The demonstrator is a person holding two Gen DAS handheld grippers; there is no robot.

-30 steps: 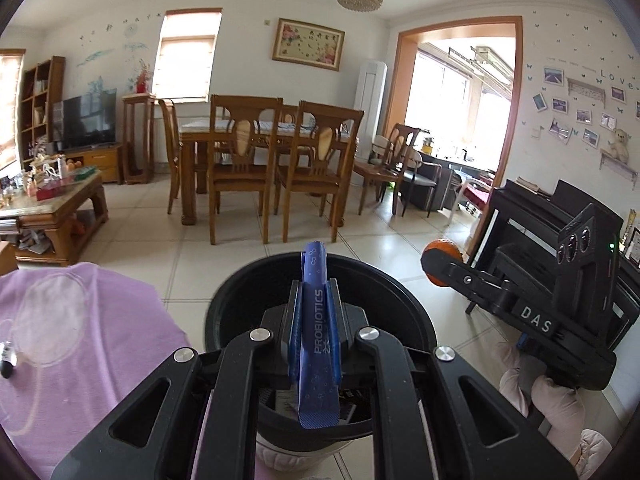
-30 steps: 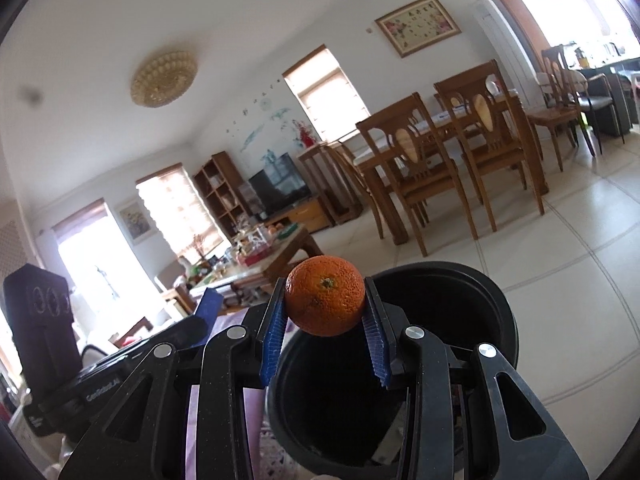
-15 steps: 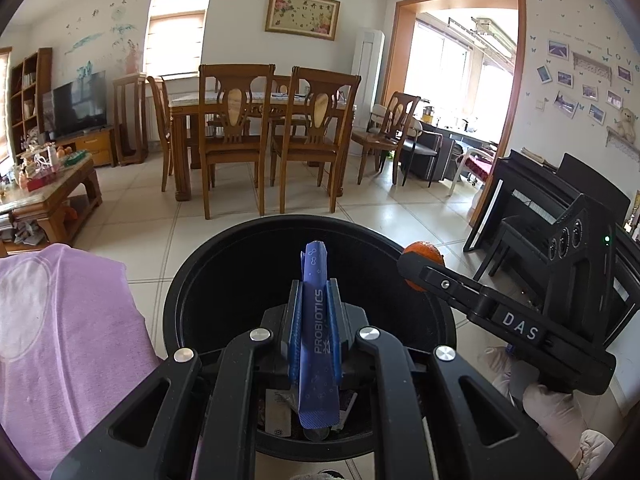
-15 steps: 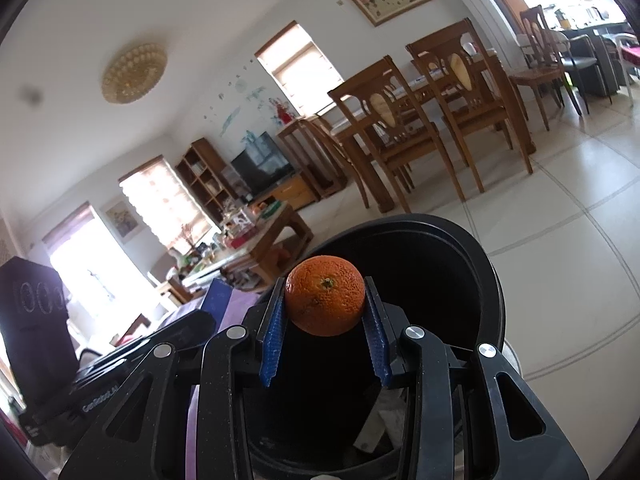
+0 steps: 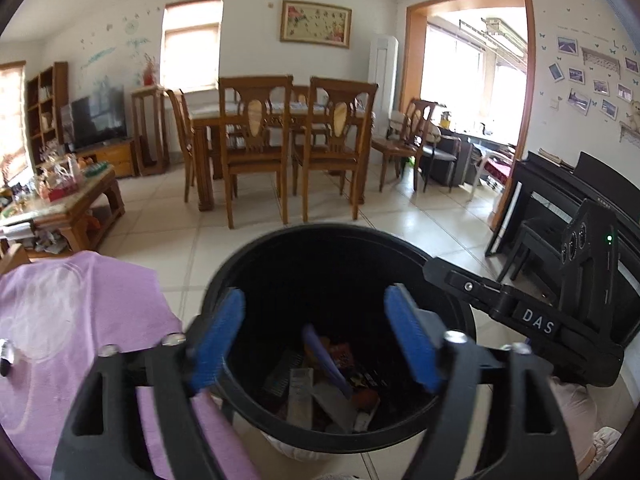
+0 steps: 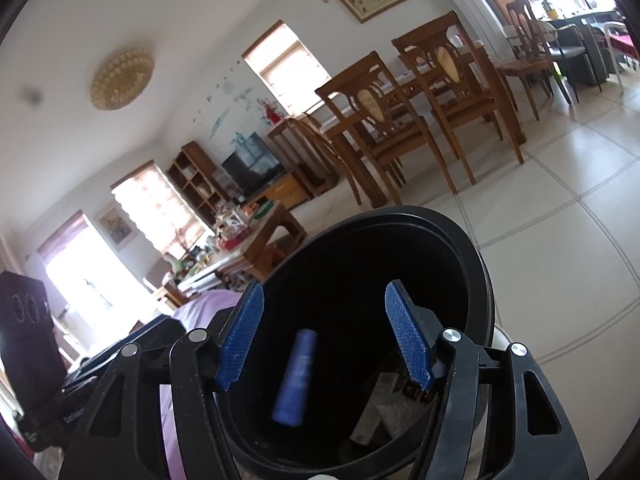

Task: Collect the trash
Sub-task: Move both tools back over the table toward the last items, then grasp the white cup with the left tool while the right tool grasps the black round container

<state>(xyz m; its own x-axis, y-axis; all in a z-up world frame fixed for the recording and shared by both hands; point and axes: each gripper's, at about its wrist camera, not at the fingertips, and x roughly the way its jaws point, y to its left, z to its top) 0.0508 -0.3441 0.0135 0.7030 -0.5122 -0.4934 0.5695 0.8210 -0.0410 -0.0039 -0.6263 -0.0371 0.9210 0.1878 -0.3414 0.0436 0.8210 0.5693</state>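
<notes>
Both claws, left claw [image 5: 316, 334] and right claw [image 6: 326, 334], wide open and empty over the black trash bin [image 5: 448, 308], blue sachet [image 6: 296, 376] inside.

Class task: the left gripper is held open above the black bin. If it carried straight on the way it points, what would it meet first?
Probably the trash lying in the black bin. The left gripper points down into its mouth, and nothing shows between. Depth is uncertain.
</notes>
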